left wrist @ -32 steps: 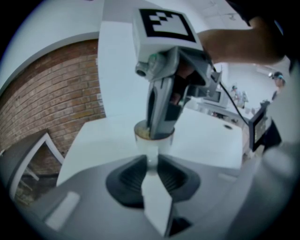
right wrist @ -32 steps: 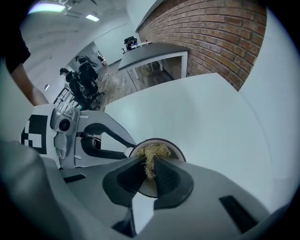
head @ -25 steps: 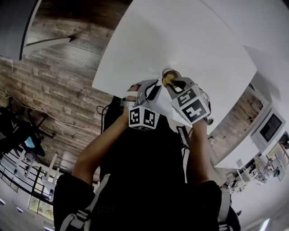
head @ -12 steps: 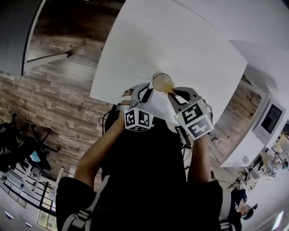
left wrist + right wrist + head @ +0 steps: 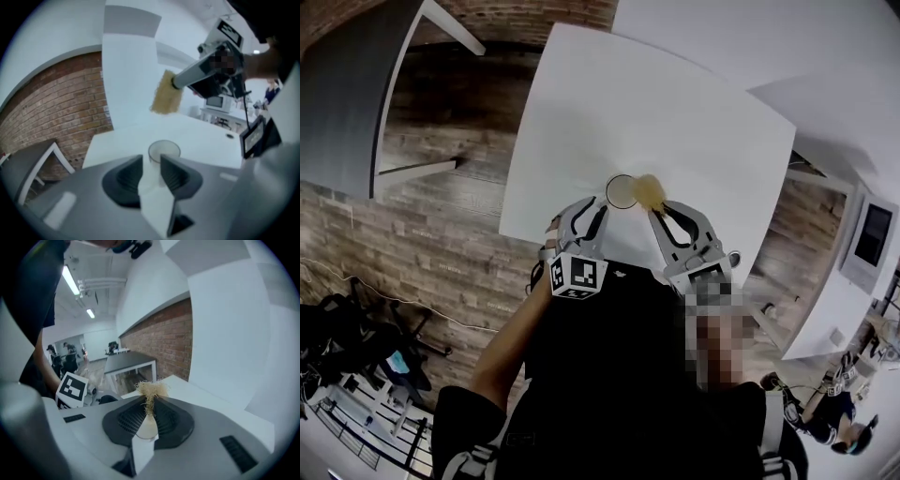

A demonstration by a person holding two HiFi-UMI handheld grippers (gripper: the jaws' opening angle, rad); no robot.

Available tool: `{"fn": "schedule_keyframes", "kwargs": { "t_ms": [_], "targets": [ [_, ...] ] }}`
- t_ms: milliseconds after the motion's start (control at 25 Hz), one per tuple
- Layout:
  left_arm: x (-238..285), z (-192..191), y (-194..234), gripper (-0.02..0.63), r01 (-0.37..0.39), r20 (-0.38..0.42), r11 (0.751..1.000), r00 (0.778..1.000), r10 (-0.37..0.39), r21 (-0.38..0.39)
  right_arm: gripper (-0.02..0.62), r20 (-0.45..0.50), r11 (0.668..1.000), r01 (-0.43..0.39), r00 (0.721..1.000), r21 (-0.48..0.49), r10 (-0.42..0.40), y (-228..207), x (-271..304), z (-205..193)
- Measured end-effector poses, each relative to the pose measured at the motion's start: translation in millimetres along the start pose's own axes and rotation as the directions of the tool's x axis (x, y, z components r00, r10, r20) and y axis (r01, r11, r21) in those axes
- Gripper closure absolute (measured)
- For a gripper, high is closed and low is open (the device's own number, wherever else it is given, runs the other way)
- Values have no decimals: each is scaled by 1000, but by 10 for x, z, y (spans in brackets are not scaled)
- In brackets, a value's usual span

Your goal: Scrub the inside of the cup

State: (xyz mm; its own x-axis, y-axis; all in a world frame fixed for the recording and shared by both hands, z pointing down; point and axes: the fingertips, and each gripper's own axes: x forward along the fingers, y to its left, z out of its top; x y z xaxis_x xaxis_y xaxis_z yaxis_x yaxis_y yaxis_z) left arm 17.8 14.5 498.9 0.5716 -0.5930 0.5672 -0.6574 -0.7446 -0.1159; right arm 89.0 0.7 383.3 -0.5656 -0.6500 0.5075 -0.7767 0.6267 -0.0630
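Observation:
A clear cup (image 5: 622, 191) stands upright on the white table (image 5: 675, 103) close to its near edge. In the left gripper view the cup (image 5: 164, 151) sits just past the tips of my left gripper (image 5: 151, 161). Its jaws are opening, with a gap between them, and nothing is pressed by the pads. My right gripper (image 5: 149, 404) is shut on a straw-coloured fibrous scrubber (image 5: 151, 391). It holds the scrubber (image 5: 649, 193) in the air just right of the cup's rim and outside it. In the head view my left gripper (image 5: 592, 204) is at the cup's near left and my right gripper (image 5: 664, 210) at its near right.
The table's near edge (image 5: 581, 246) runs right under both grippers. A grey table (image 5: 347, 84) stands at the left over wooden floor (image 5: 441, 216). A second white table (image 5: 834, 56) adjoins at the back right. A brick wall (image 5: 51, 112) lies beyond.
The cup was held up with the scrubber in its mouth; now it stands on the table, the left jaws have spread off it, and the scrubber is out, to its right.

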Motion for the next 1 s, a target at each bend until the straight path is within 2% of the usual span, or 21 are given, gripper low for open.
{"fn": "schedule_keyframes", "kwargs": {
  "t_ms": [120, 200, 280, 360, 600, 680, 760, 1000],
  "targets": [
    [-208, 369, 184, 491, -64, 106, 998, 992, 64, -5, 557, 234, 997, 48, 970, 63, -62, 34, -219, 378],
    [-344, 662, 321, 514, -108, 184, 994, 977, 106, 0, 557, 317, 995, 76, 944, 60, -91, 54, -351, 532],
    [-491, 970, 430, 552, -153, 271, 988, 952, 140, 26, 557, 358, 994, 100, 928, 39, -108, 68, -456, 603],
    [-605, 1196, 494, 595, -179, 333, 983, 929, 158, 32, 557, 377, 992, 125, 918, 28, -126, 55, -522, 622],
    [-728, 1345, 490, 603, -175, 381, 984, 909, 168, -16, 557, 359, 981, 174, 913, 83, -192, -17, -586, 553],
    [-749, 1317, 477, 603, -142, 381, 986, 909, 167, -92, 557, 356, 979, 177, 913, 96, -200, -23, -579, 559],
    [-743, 1281, 448, 603, -122, 372, 984, 914, 162, -130, 557, 358, 980, 176, 912, 98, -200, -17, -579, 563],
    [-720, 1312, 436, 603, -117, 378, 989, 915, 142, -89, 557, 354, 982, 166, 916, 92, -188, 36, -537, 561]
  ]
}}
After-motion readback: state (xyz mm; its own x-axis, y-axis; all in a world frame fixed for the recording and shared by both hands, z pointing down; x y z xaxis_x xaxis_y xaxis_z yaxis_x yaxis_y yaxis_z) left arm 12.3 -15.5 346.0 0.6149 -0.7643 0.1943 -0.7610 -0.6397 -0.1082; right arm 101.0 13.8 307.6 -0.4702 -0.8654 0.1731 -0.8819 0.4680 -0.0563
